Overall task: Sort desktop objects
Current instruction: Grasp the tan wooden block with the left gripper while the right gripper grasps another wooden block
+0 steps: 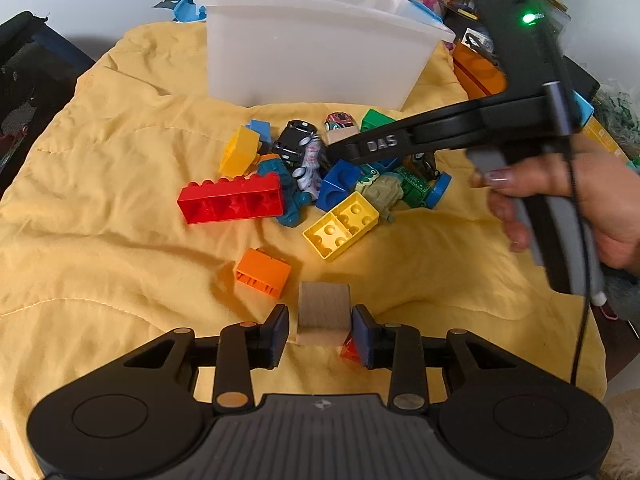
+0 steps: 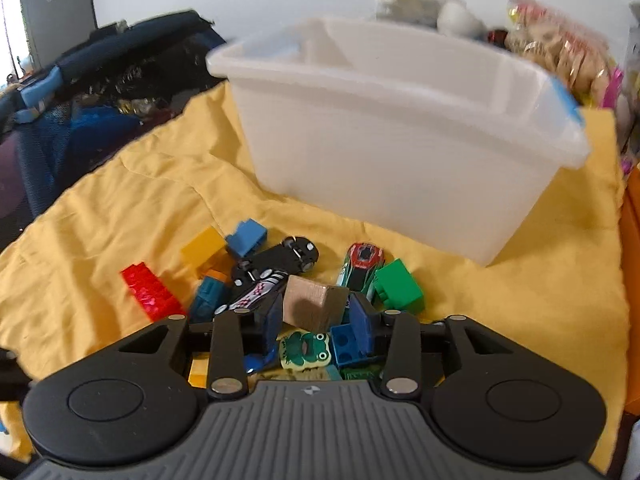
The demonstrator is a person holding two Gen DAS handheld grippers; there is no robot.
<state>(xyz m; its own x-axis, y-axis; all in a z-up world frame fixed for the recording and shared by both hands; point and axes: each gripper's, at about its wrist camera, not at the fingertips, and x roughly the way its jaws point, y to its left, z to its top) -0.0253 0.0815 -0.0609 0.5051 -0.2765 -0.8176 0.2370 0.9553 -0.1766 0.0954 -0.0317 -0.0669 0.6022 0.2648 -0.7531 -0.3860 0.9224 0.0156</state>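
Clutter fills the middle of the yellow cloth: a red brick, a yellow brick, a blue brick, a green brick, a black toy car and a red toy car lie piled together, touching or overlapping. An orange brick sits apart from the pile, nearer the left gripper. Behind the heap stands a white plastic bin, with bags and toys crowding the space beyond it.

The left gripper's fingers flank a wooden cube lying on the cloth; the right pad meets the cube's side, the left one sits just beside it, and whether it presses I cannot tell. A small red piece lies under the right finger.

The right gripper, held by a hand, reaches into the pile. Its fingers stand apart on either side of a second wooden cube, with gaps showing. A frog-faced block and another blue brick lie below it.
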